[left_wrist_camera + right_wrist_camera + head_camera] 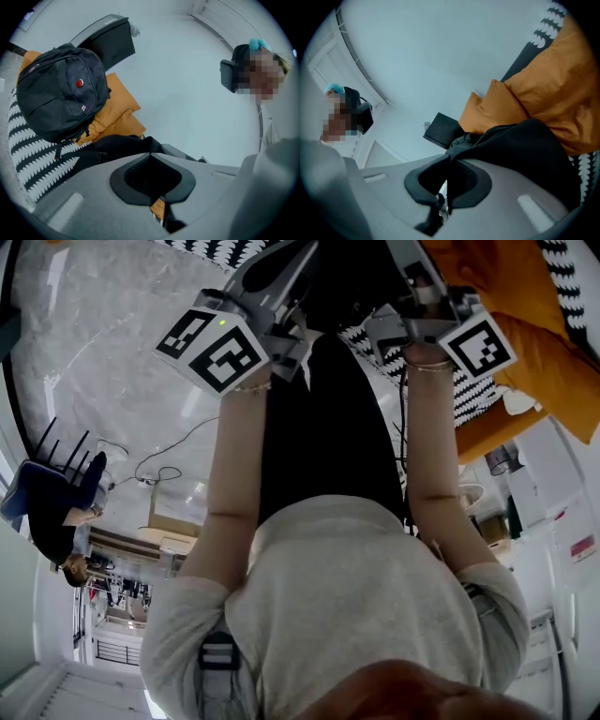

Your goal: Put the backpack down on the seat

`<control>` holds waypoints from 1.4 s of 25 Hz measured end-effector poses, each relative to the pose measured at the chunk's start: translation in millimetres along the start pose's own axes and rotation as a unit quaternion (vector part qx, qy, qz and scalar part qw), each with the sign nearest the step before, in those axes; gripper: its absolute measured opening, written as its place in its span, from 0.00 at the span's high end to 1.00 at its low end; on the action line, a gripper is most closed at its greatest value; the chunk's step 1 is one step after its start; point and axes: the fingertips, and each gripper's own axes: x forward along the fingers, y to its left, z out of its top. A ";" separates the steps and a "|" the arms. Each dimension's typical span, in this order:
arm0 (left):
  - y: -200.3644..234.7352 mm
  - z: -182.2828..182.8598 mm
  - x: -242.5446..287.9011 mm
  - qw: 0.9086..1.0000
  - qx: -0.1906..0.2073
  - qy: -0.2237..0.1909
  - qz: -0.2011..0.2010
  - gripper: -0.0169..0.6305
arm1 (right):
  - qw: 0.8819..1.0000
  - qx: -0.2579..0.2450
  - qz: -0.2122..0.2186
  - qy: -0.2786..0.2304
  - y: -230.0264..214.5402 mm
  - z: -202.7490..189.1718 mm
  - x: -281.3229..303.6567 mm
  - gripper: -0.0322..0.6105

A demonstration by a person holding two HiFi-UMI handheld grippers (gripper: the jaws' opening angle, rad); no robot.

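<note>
Black backpack lies up-left of the left gripper, over the seat.
Left and right gripper both pinch its straps.

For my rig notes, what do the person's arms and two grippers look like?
Both the left gripper and right gripper are matte grey shells with black-lined jaws. Each carries a cube of black-and-white square markers; the left cube shows a small green light. The arms are bare below light grey sleeves, with a thin bracelet at each wrist.

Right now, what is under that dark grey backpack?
An orange cushion and a black-and-white patterned seat cover show beneath the backpack; whatever lies directly under it is hidden.
</note>
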 end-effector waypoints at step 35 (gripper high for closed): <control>-3.1 -11.1 13.6 0.999 0.002 0.049 -0.023 0.96 | 0.994 0.000 -0.104 -0.042 -62.0 -2.3 -13.2 0.62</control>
